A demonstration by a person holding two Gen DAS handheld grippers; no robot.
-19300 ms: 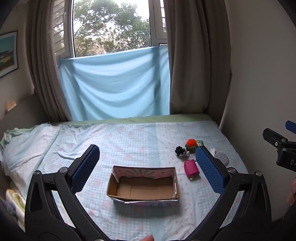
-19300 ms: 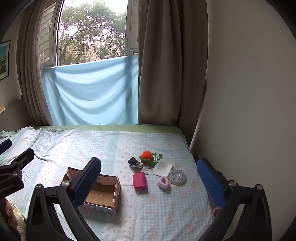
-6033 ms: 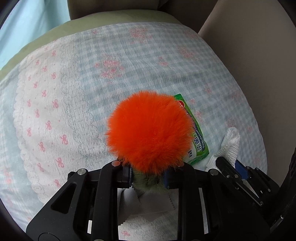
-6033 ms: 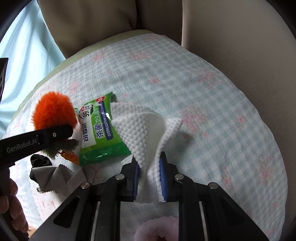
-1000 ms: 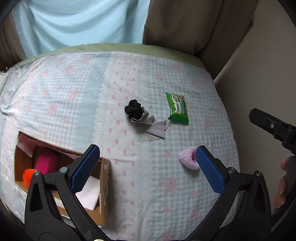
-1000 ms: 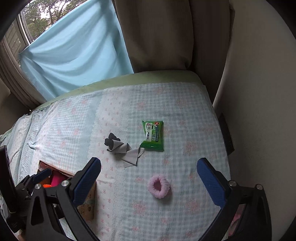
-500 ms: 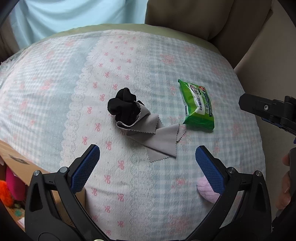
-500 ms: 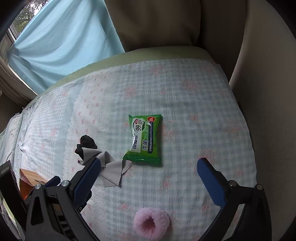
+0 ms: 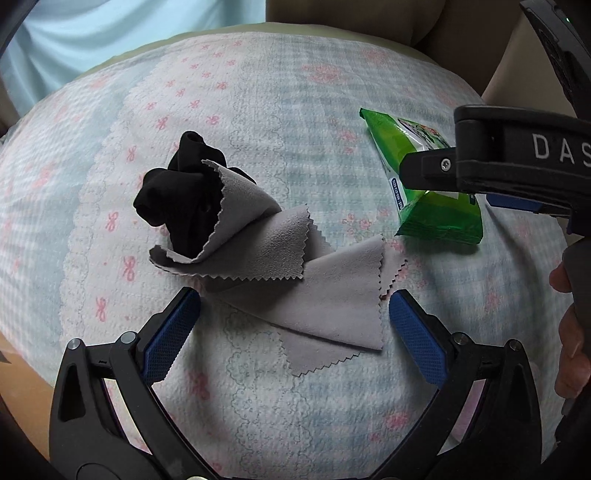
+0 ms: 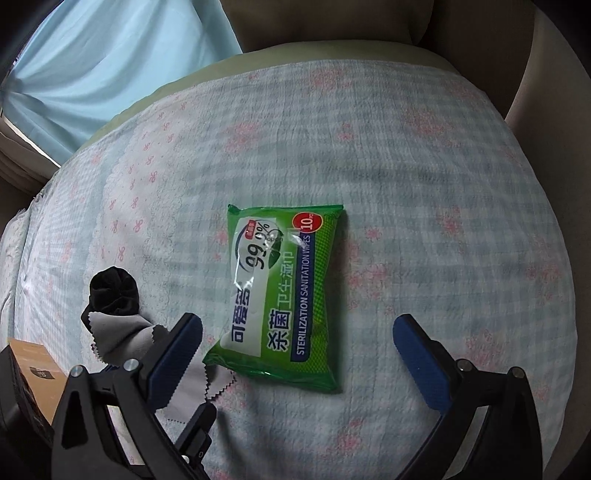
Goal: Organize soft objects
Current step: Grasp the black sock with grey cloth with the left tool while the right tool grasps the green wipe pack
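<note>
A grey zigzag-edged cloth (image 9: 295, 280) lies crumpled on the checked bedsheet (image 9: 295, 92), one end wrapped over a black sock ball (image 9: 177, 192). My left gripper (image 9: 293, 332) is open and empty, its fingers on either side of the cloth's near end. A green wet-wipe packet (image 10: 280, 295) lies flat on the sheet. My right gripper (image 10: 297, 350) is open and empty, straddling the packet's near end. The packet (image 9: 439, 218) also shows in the left wrist view, partly hidden by the right gripper's body. The cloth (image 10: 122, 339) and sock (image 10: 112, 286) show at the left of the right wrist view.
A corner of the cardboard box (image 10: 33, 369) shows at the left edge of the right wrist view. A blue drape (image 10: 110, 66) and brown curtain (image 10: 332, 18) hang behind the bed. A beige wall (image 10: 561, 55) borders the bed's right side.
Both grippers have dropped closer to the bed. The left now straddles the grey cloth, the right the green packet. The pink scrunchie has left both views.
</note>
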